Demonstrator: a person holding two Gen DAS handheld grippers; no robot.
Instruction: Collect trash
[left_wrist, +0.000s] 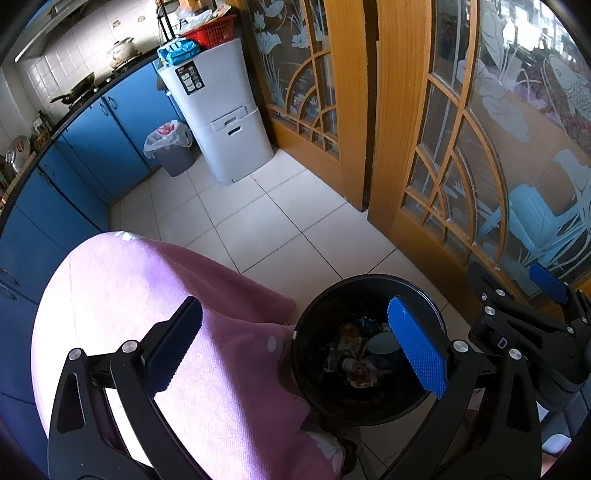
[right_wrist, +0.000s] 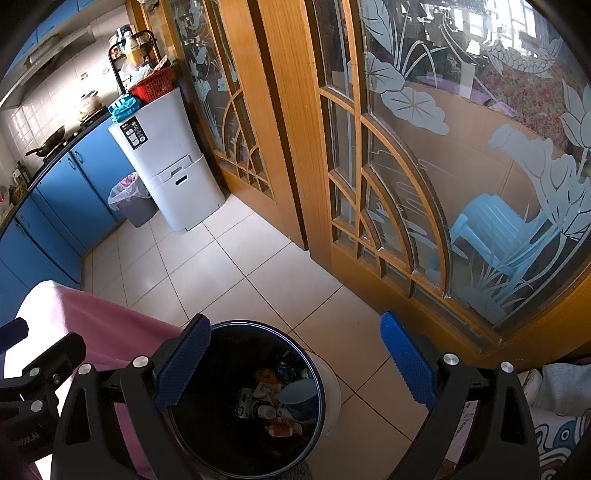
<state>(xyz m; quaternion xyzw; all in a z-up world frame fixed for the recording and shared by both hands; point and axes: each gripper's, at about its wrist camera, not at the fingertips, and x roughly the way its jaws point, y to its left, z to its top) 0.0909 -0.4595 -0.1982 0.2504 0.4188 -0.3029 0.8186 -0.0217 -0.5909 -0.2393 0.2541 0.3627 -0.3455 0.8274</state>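
A round bin with a dark inside (left_wrist: 314, 354) stands on the tiled floor beside a surface draped in pink cloth (left_wrist: 155, 295). It holds crumpled wrappers and a blue cup (left_wrist: 382, 345). My left gripper (left_wrist: 295, 347) is open and empty, its fingers spread above the cloth and the bin. In the right wrist view the bin (right_wrist: 317, 365) sits below, with trash and the blue cup (right_wrist: 299, 398) inside. My right gripper (right_wrist: 295, 365) is open and empty above the bin. It also shows in the left wrist view at the right edge (left_wrist: 528, 317).
A grey bin lined with a white bag (right_wrist: 131, 201) stands by the blue cabinets (right_wrist: 74, 181) and a white appliance (right_wrist: 166, 158). Wooden doors with etched glass (right_wrist: 424, 166) run along the right. Light floor tiles (right_wrist: 240, 266) lie between.
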